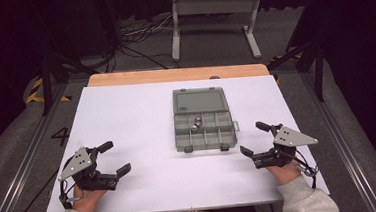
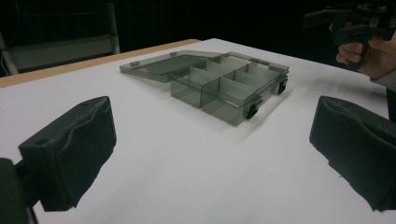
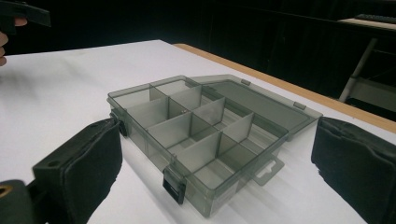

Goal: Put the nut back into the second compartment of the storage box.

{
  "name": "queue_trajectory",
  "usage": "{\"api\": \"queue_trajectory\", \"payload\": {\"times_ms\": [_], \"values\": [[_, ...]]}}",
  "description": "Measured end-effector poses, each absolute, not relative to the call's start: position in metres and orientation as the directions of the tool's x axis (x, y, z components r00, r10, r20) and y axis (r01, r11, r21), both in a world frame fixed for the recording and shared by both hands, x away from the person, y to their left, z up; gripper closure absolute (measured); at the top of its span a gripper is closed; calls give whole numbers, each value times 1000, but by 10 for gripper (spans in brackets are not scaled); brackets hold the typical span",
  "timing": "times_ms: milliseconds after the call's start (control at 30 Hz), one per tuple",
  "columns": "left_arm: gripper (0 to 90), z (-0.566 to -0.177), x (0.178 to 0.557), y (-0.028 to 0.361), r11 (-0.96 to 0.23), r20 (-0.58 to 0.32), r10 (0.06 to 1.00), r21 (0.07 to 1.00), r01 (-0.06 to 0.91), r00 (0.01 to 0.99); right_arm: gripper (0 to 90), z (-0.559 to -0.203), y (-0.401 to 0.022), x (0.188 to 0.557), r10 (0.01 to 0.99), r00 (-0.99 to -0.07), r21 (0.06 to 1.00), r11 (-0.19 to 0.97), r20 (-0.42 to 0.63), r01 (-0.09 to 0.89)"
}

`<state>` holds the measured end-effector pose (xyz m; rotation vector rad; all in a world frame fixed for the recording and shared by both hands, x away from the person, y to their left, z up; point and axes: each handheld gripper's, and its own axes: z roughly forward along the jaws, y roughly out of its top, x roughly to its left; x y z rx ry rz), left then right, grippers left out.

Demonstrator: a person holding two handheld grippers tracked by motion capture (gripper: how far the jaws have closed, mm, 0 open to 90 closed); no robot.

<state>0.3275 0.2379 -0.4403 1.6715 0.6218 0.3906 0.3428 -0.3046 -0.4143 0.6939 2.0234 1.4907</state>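
In the high view, two small round metallic items (image 1: 196,124) in the compartment box (image 1: 205,135) are too small to identify. In the left gripper view the dividers hide the compartment floors, and the right gripper (image 2: 348,23) is cut by the top and right edges. In the right gripper view, the left gripper (image 3: 21,14) is cropped at the top left corner, and the box's near corner is cut by the bottom edge

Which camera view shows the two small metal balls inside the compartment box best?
The high view: looking down into the open box, it shows both metal balls in a far-row compartment. The left gripper view and right gripper view see the box from low angles, where dividers and tinted walls hide the balls.
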Motion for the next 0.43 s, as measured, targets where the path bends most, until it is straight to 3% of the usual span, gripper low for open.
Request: {"api": "queue_trajectory", "payload": {"times_ms": [433], "values": [[11,-440,327,240,-89,-90,590,981,175,802,15,-429,-312,342,689,-720,965,238,-86,113]]}}
